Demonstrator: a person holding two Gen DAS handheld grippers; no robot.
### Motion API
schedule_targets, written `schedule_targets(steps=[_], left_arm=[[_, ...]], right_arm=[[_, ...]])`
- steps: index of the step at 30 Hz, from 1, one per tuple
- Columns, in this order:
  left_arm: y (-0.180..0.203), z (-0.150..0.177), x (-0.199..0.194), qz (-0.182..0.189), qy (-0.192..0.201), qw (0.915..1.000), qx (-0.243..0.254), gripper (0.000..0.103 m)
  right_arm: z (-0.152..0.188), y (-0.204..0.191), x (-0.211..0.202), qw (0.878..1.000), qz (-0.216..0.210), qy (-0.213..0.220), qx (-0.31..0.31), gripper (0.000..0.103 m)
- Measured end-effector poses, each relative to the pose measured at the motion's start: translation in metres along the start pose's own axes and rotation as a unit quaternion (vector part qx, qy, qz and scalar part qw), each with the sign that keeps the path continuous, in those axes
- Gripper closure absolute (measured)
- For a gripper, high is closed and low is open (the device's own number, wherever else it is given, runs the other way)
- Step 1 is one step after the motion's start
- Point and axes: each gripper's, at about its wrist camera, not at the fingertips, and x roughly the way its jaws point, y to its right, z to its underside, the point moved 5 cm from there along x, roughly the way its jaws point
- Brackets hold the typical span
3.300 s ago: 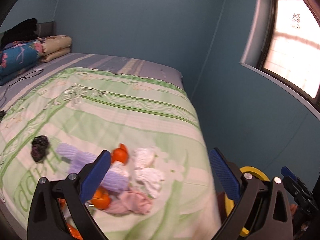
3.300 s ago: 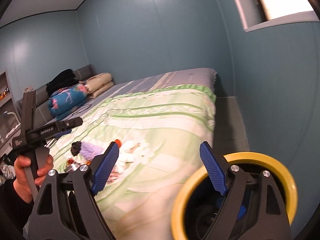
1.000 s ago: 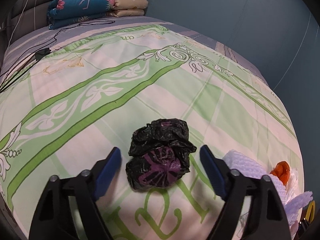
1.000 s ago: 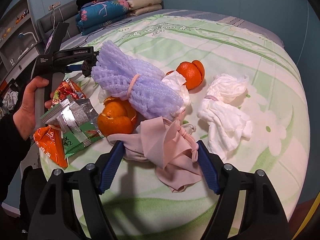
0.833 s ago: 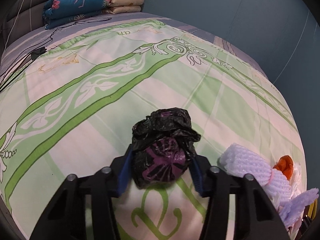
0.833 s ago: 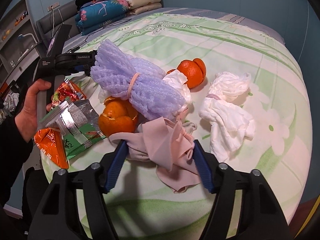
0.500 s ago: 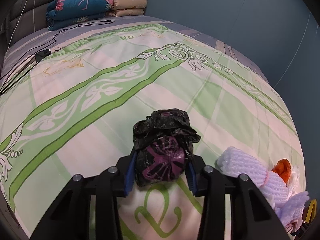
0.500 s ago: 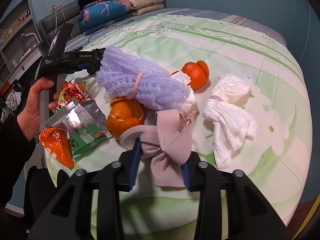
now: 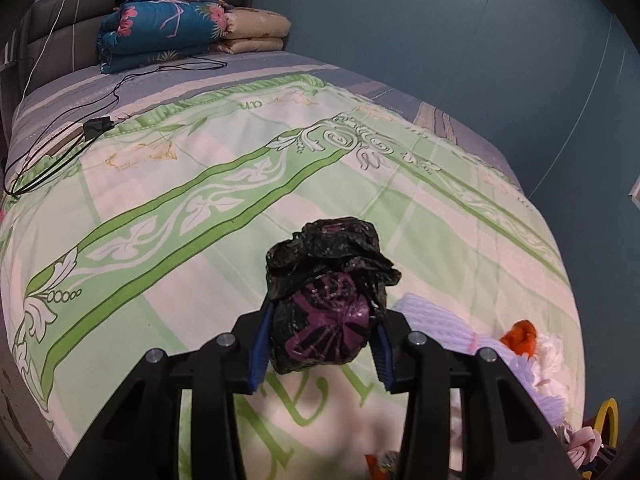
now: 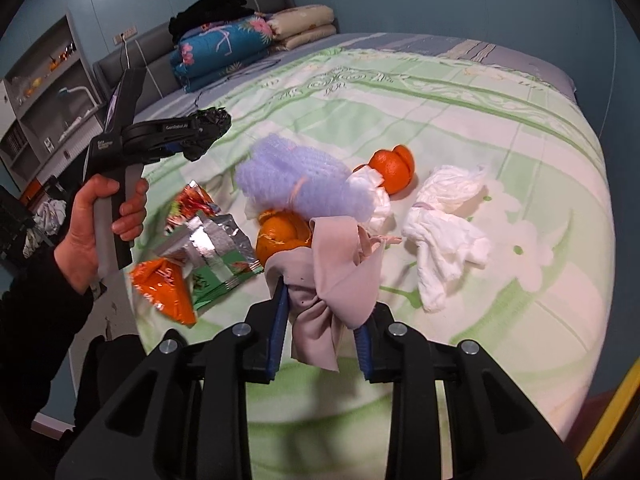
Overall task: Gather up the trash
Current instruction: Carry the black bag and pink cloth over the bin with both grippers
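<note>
**Both claws lifted with trash in their grip**

Since 1 second ago both claws have closed and come up off the bed (image 9: 168,200). Left claw (image 9: 320,346) is clamped on the crumpled black bag (image 9: 328,296), which hangs clear of the green quilt. Right claw (image 10: 320,330) has just been closing and pinches the pink cloth (image 10: 328,276), its loose end drooping between the blue pads. Left lying on the quilt: purple foam net (image 10: 298,186), 2 orange peels (1 (image 10: 394,166) beside the white tissue (image 10: 444,232)), and snack wrappers (image 10: 200,252) near the person's hand (image 10: 104,232).
</note>
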Motion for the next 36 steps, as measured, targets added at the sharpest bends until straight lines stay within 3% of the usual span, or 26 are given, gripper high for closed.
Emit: schedule_targets(steps=[12, 22, 26, 36], left_arm=[[0.021, 0.026, -0.083, 0.023, 0.04, 0.9989, 0.001, 0.064], [0.048, 0.064, -0.125, 0.036, 0.04, 0.9985, 0.011, 0.064], [0.069, 0.08, -0.136, 0.036, 0.045, 0.9978, 0.032, 0.064], [0.135, 0.106, -0.162, 0.086, 0.037, 0.9927, 0.076, 0.064]], right_arm=[[0.003, 0.011, -0.081, 0.998, -0.009, 0.061, 0.021, 0.075], [0.022, 0.023, -0.126, 0.995, -0.012, 0.092, 0.035, 0.075], [0.029, 0.031, -0.141, 0.994, -0.003, 0.098, 0.04, 0.075], [0.039, 0.057, -0.18, 0.991, 0.03, 0.117, 0.062, 0.075]])
